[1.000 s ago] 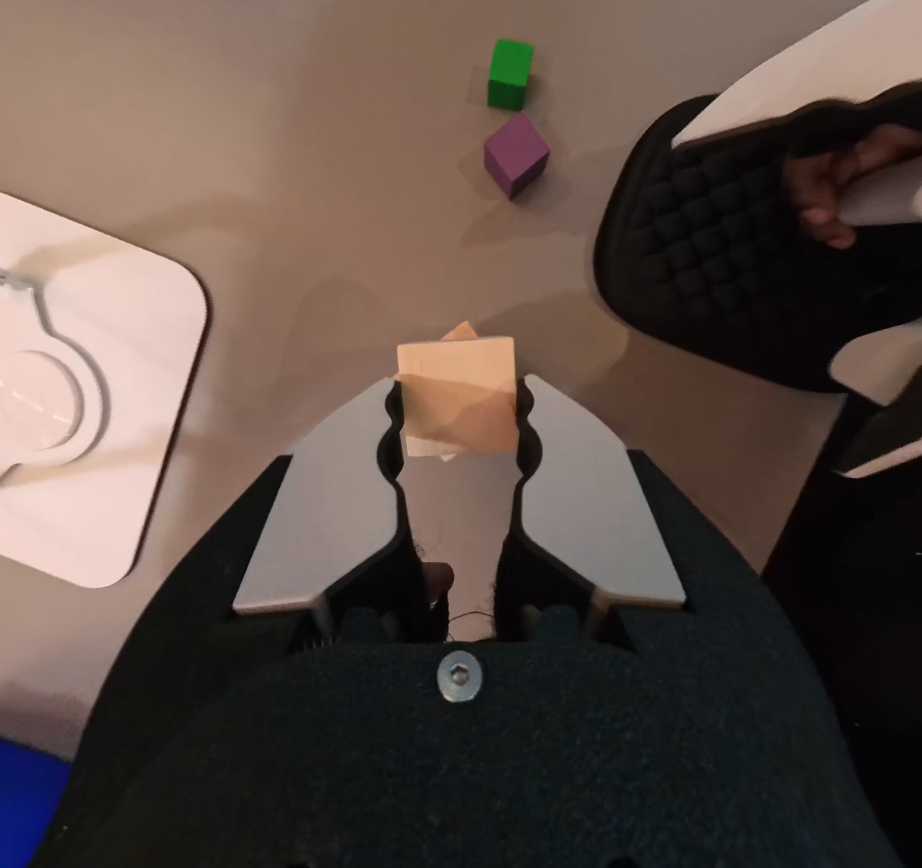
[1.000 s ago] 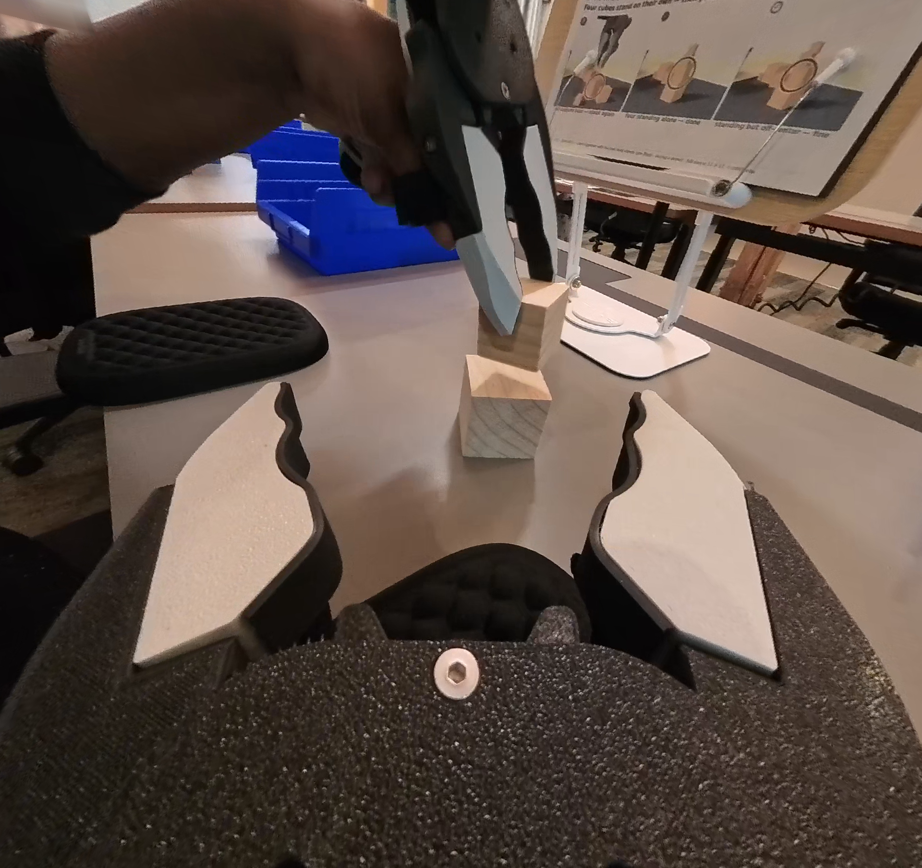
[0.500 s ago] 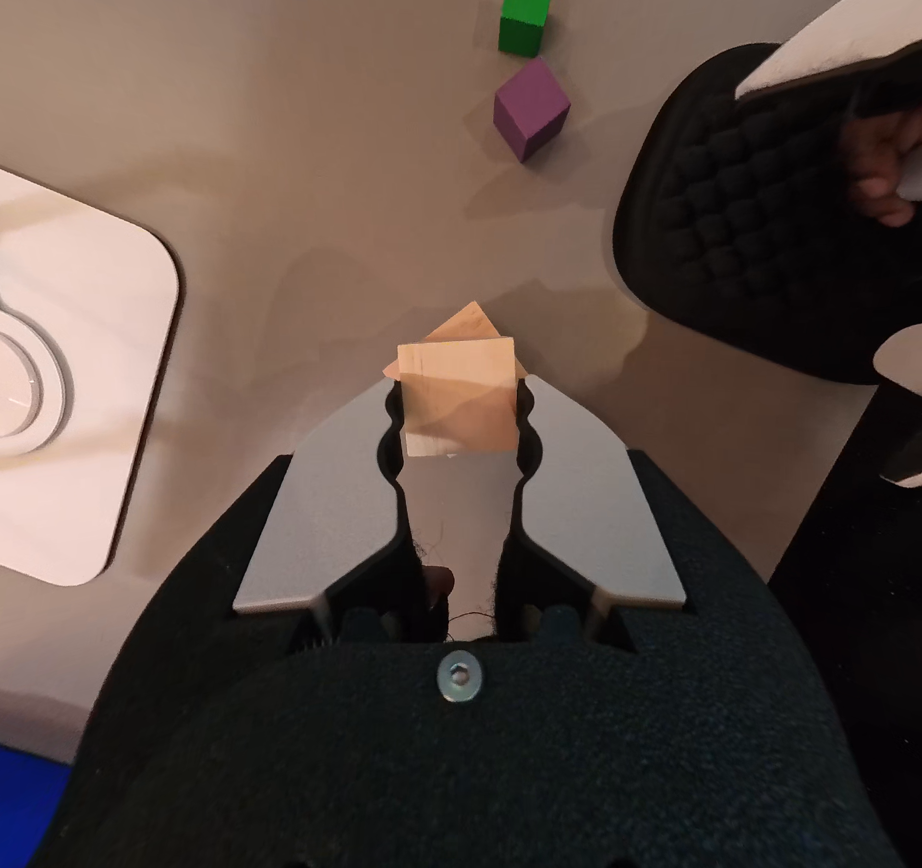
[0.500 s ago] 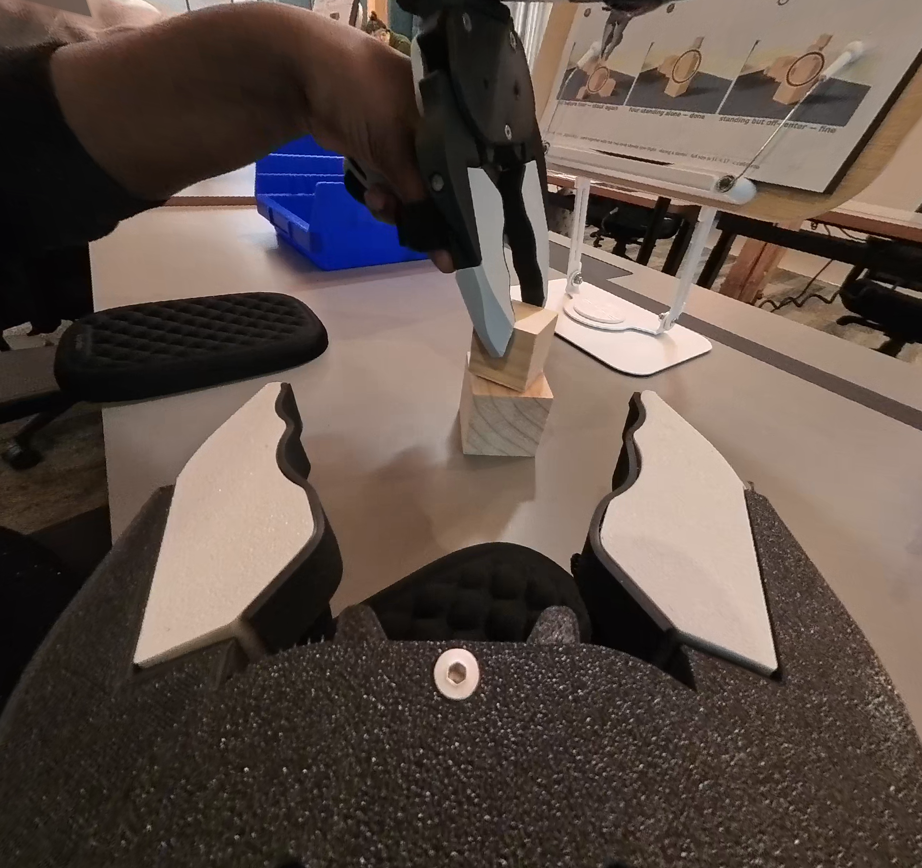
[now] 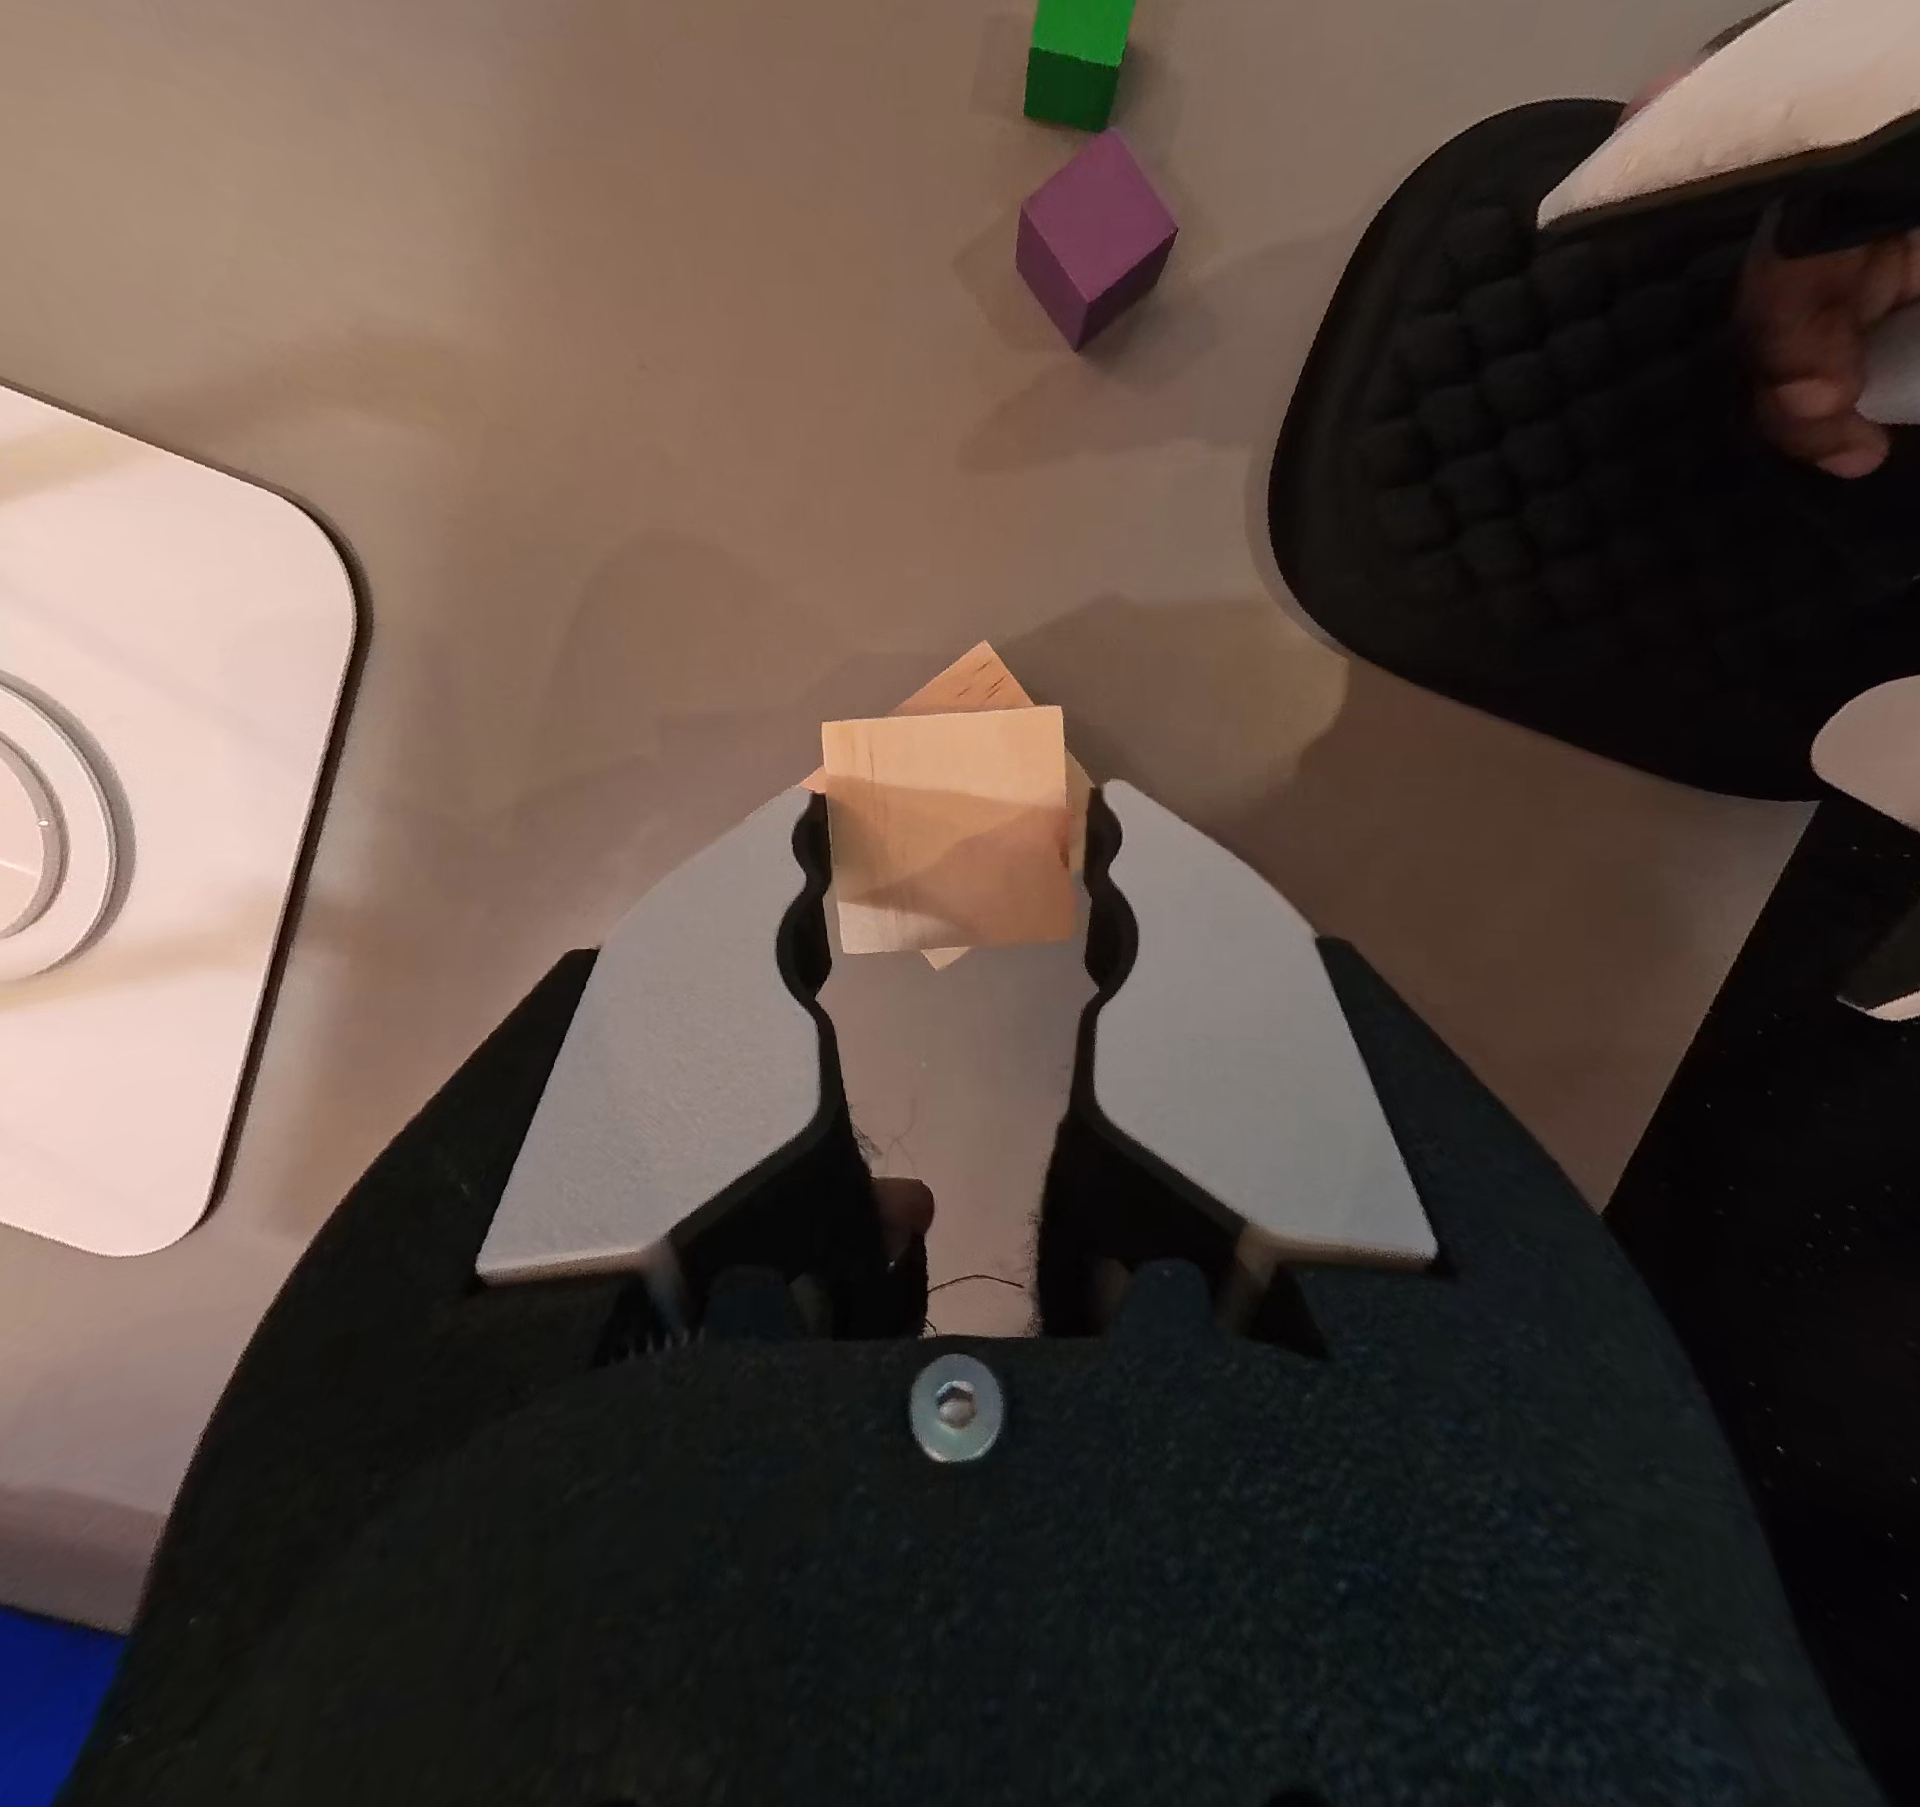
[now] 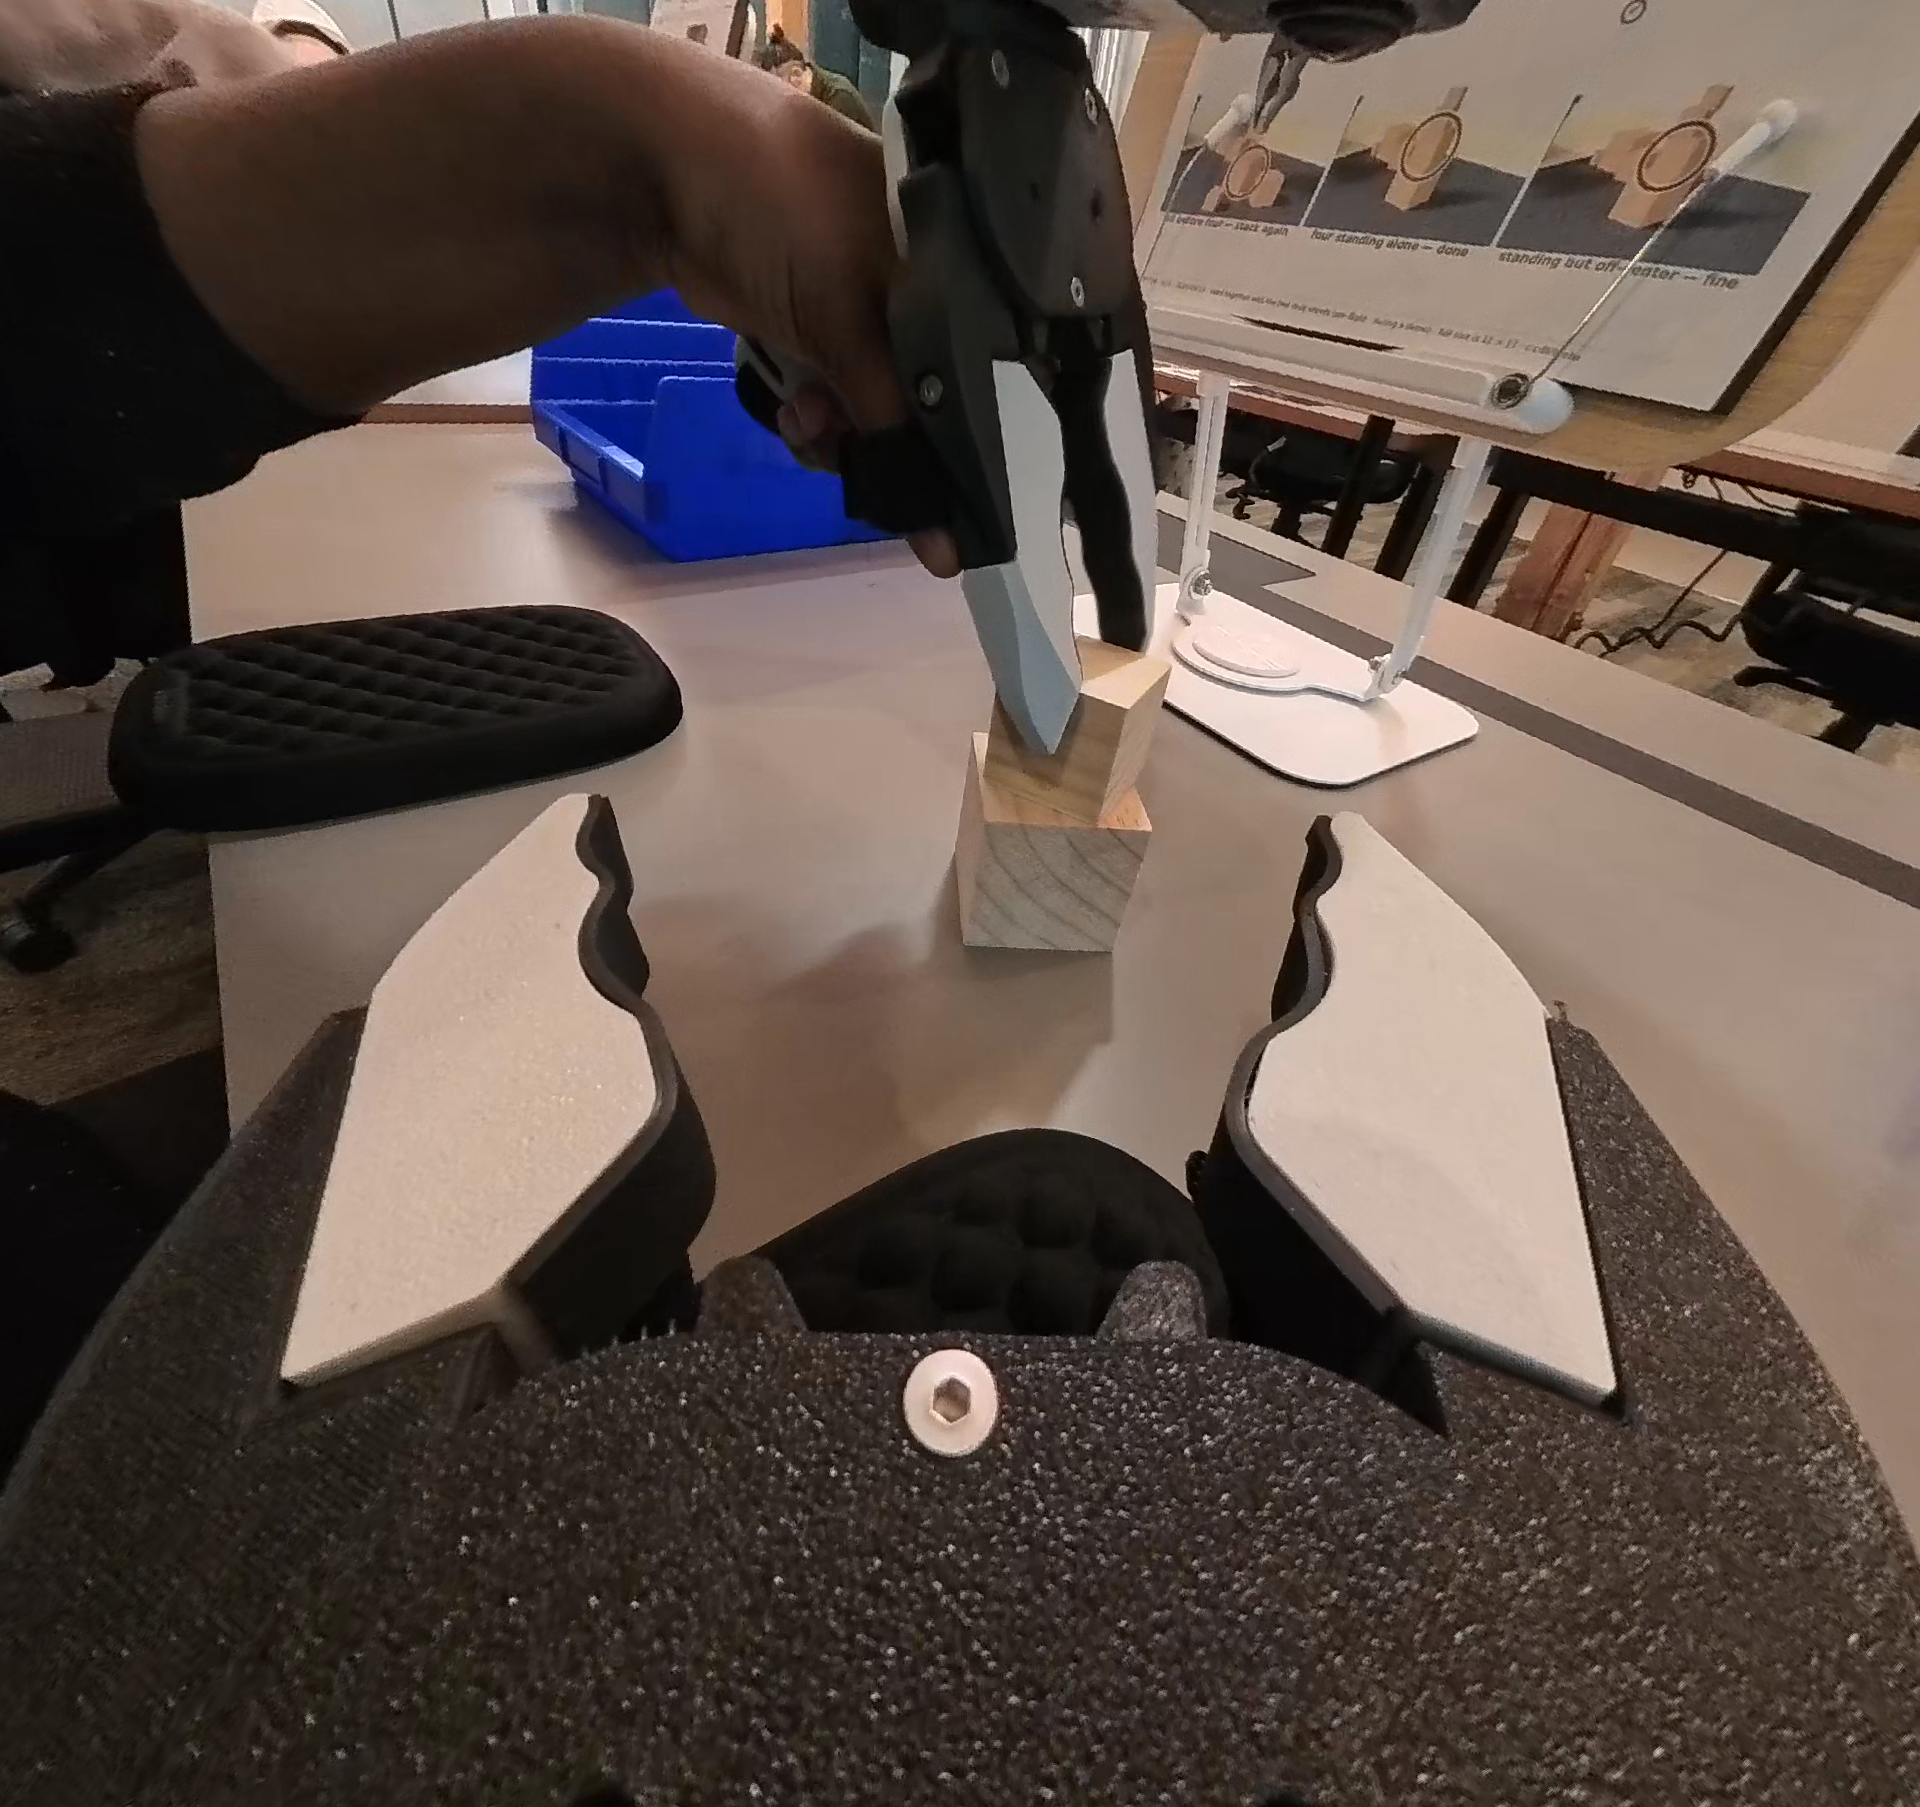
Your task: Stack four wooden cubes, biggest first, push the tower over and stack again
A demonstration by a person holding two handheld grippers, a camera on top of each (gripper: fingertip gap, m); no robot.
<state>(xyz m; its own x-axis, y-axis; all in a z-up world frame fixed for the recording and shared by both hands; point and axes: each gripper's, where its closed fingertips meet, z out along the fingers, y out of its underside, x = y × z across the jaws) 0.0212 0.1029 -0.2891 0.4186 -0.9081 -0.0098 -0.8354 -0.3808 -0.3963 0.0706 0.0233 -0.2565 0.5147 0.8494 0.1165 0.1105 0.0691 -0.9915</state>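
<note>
Two plain wooden cubes are stacked on the grey table [image 6: 831, 718]. The upper cube [image 5: 945, 822] rests askew on the lower cube [image 5: 971, 682], whose corners stick out under it. My left gripper [image 5: 956, 796] points down with the upper cube between its fingers. The left pad lies against the cube; a thin gap shows at the right pad, so the jaws count as open. The right wrist view shows the same stack, upper cube [image 6: 1081, 729] on lower cube [image 6: 1044, 884], with the left gripper [image 6: 1086, 692] over it. My right gripper [image 6: 961, 812] is wide open and empty, just short of the stack.
A green cube [image 5: 1081, 32] and a purple cube [image 5: 1096, 235] lie beyond the stack. A black padded rest [image 6: 384, 697] sits at the table's left edge. A white stand base [image 6: 1330, 708] holds an instruction board [image 6: 1507, 147]. A blue bin [image 6: 686, 448] stands at the back.
My left gripper lowered the upper cube onto the lower cube and then eased its jaws a little, leaving a thin gap at the right pad. The right gripper stayed still and open.
</note>
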